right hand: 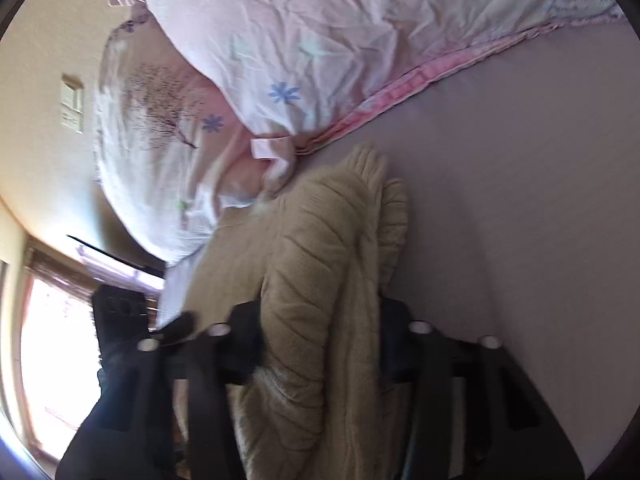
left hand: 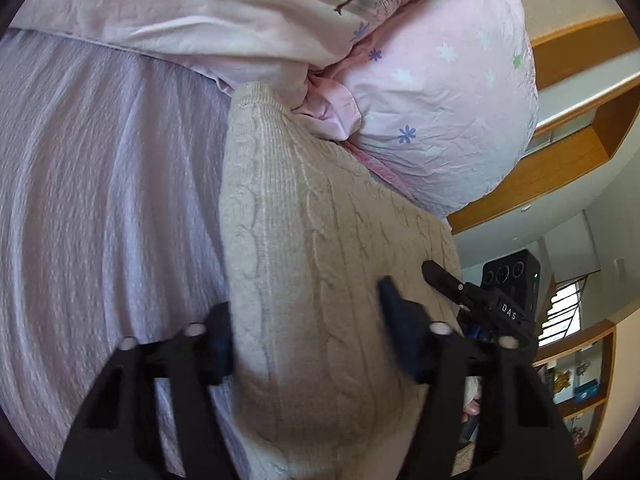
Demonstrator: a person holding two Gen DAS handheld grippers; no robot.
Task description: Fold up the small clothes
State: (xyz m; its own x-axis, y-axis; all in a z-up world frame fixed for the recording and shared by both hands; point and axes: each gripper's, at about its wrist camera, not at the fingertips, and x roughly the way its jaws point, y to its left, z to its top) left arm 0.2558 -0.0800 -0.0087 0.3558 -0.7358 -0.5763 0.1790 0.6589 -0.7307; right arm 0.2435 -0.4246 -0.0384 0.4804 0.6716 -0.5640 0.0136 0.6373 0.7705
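Observation:
A beige cable-knit sweater (left hand: 320,240) lies on the lilac bedsheet (left hand: 100,200), bunched up between both grippers. My left gripper (left hand: 308,320) has its jaws wide apart with sweater fabric bulging between the fingers. My right gripper (right hand: 320,332) also stands open around a thick fold of the same sweater (right hand: 320,260), whose ribbed hem lies toward the pillow. The right gripper shows in the left wrist view (left hand: 444,276) at the sweater's right edge. The left gripper appears dark and blurred in the right wrist view (right hand: 120,320).
A pink flowered pillow (left hand: 448,112) and a pink printed duvet (left hand: 200,8) lie just beyond the sweater. The pillow also shows in the right wrist view (right hand: 320,40). Wooden shelves (left hand: 580,380) stand to the right of the bed. A bright window (right hand: 52,340) is at the left.

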